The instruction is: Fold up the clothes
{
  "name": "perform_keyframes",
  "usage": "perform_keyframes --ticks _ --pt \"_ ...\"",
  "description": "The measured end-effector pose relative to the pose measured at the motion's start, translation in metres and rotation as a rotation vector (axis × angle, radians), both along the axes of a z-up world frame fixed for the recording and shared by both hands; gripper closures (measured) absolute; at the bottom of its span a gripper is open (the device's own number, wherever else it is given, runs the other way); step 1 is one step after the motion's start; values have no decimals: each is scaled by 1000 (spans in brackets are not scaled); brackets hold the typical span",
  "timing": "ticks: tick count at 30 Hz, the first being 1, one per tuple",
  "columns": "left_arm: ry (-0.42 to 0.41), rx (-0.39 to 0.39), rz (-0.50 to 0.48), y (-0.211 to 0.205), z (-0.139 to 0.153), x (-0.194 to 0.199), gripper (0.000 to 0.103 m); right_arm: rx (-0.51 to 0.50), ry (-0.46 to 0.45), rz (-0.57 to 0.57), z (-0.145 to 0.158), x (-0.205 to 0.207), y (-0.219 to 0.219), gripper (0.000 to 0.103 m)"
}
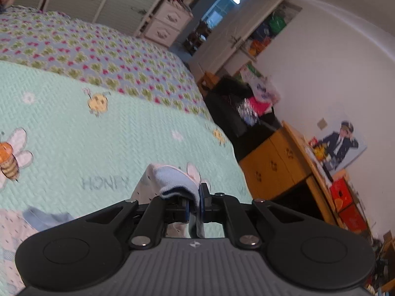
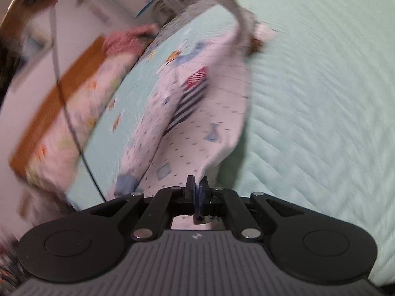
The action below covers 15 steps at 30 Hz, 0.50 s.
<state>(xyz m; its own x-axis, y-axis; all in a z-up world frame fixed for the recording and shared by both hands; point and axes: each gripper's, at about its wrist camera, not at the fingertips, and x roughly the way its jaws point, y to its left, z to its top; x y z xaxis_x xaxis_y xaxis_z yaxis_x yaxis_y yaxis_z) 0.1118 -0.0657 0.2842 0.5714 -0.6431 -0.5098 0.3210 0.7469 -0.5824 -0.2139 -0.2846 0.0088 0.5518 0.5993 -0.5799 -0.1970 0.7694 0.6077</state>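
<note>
Left wrist view: left gripper point(image 1: 195, 192) has its jaws clenched on a light-blue ribbed cuff point(image 1: 176, 181) of the garment point(image 1: 145, 187). Cuff bunches over the fingertips, white dotted fabric hangs down and left from it. More of the same white cloth with a blue edge lies at lower left on the bed. Bed carries a mint quilt point(image 1: 98, 135) with bees and lettering; beyond it, a floral blanket point(image 1: 98, 54). Past the bed edge: a yellow wooden cabinet point(image 1: 274, 162) and red bins point(image 1: 345, 202), contents not readable. White drawer unit point(image 1: 167, 22) at the far wall.

Right wrist view, heavily blurred: right gripper point(image 2: 197, 187) has its jaws closed together, pinching the garment's edge point(image 2: 205, 170) at the tips. Garment point(image 2: 197, 103) runs long axis away from the gripper, up toward the top of frame, lifted at the near corner, rest lying on the mint quilt point(image 2: 321, 98). White with small dashes, blue patches, a navy-striped panel point(image 2: 190, 101) with a red-striped bit above it. A blue cuff point(image 2: 126, 185) lies near the left side of the gripper. Pillow point(image 2: 81, 113) with a coloured print at the left bed edge.
</note>
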Motion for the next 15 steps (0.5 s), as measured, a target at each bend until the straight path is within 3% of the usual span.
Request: perform_keyframes --ticks 7,13,15 --pt "-48 -19 83 54 23 13 97 -45 -32 187 15 14 53 99" --pt "-8 2 176 97 1 27 97 -91 -2 314 3 34 99 99" --pt "8 -17 166 108 -10 30 97 -96 15 338 -3 38 108 99"
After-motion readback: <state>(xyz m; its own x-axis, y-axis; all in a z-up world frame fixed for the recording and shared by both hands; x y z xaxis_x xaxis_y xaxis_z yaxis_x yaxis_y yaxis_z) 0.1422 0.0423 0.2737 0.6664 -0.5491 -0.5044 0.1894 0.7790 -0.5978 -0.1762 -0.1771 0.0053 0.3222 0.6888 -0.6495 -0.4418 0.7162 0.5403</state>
